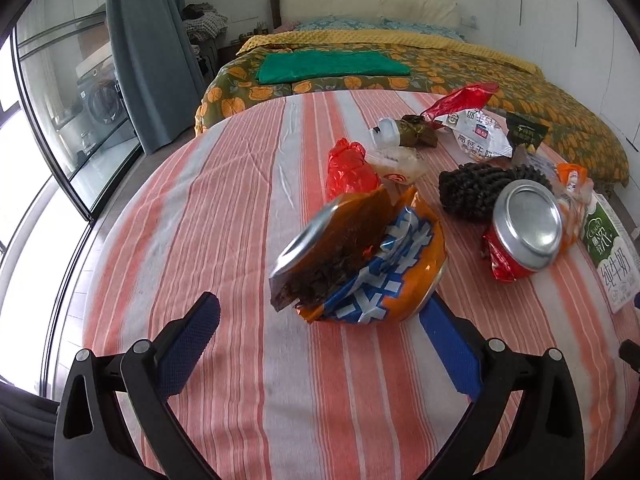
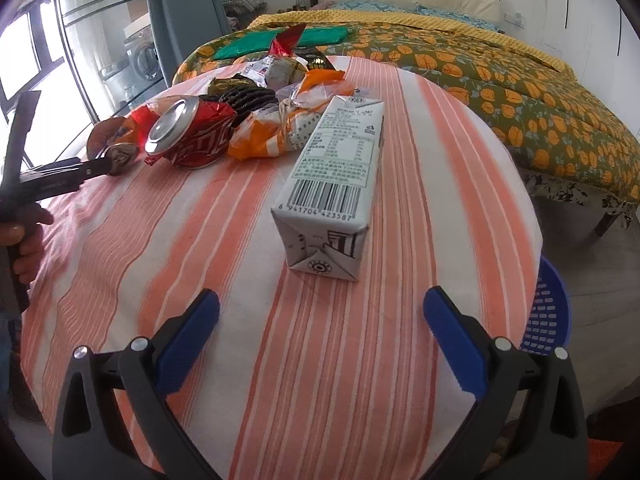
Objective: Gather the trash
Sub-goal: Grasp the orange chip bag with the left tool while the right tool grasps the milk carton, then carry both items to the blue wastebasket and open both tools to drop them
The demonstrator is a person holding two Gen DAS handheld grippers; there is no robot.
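Observation:
Trash lies on a round table with an orange-striped cloth [image 1: 240,208]. A crushed orange and blue can [image 1: 360,260] sits between the fingers of my left gripper [image 1: 320,304], against the right finger; the jaws stand wide apart. Beyond it lie a crushed red can [image 1: 520,236], a red plastic bag [image 1: 348,172] and wrappers [image 1: 476,128]. My right gripper [image 2: 320,298] is open and empty. A white milk carton [image 2: 332,184] lies just ahead of it. From the right wrist the left gripper [image 2: 96,166] shows at the far left.
A blue slotted basket [image 2: 548,312] sits on the floor beside the table's right edge. A bed with a leaf-patterned cover [image 2: 500,80] stands behind the table. Glass doors [image 1: 60,120] and a curtain [image 1: 152,52] are on the left. A hand [image 2: 24,240] holds the left tool.

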